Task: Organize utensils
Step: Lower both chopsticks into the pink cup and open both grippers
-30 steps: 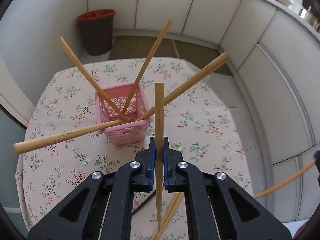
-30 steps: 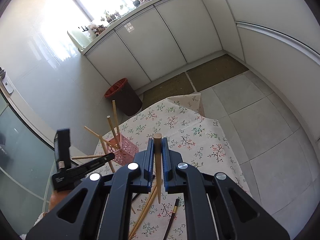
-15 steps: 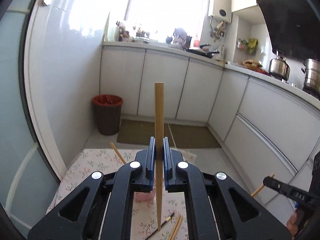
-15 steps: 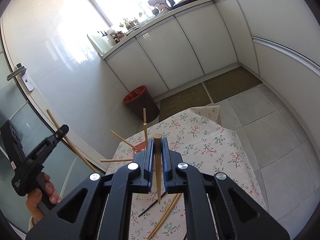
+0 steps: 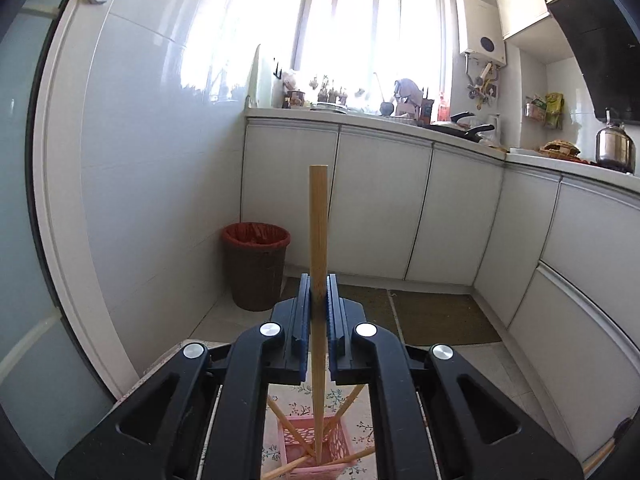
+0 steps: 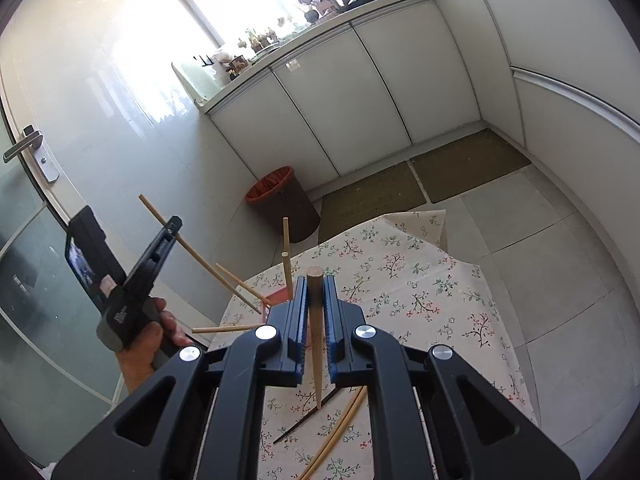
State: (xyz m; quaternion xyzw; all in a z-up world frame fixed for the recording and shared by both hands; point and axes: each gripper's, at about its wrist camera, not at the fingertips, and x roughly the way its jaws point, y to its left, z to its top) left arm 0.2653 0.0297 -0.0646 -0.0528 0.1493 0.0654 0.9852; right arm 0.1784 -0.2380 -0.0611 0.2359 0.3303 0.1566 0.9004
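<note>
While sunlight is flooding a white kitchen, the left tool [image 5: 319, 300] is gripping an upright wooden chopstick [image 5: 319, 240] whose tip is hanging over a pink basket [image 5: 316, 446] on the table [image 6: 420, 280], where other chopsticks [image 5: 288, 424] are leaning outward. The right tool [image 6: 315, 304] is clamping a second chopstick [image 6: 315, 320] above the flowered tablecloth [image 6: 400, 264], with loose chopsticks [image 6: 340, 428] lying below it. A hand [image 6: 148, 340] is holding the left tool beside a glass door [image 6: 36, 248].

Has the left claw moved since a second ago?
Yes. The left claw tilted upward: the pink plastic basket dropped to the frame bottom, the window appeared.
</note>
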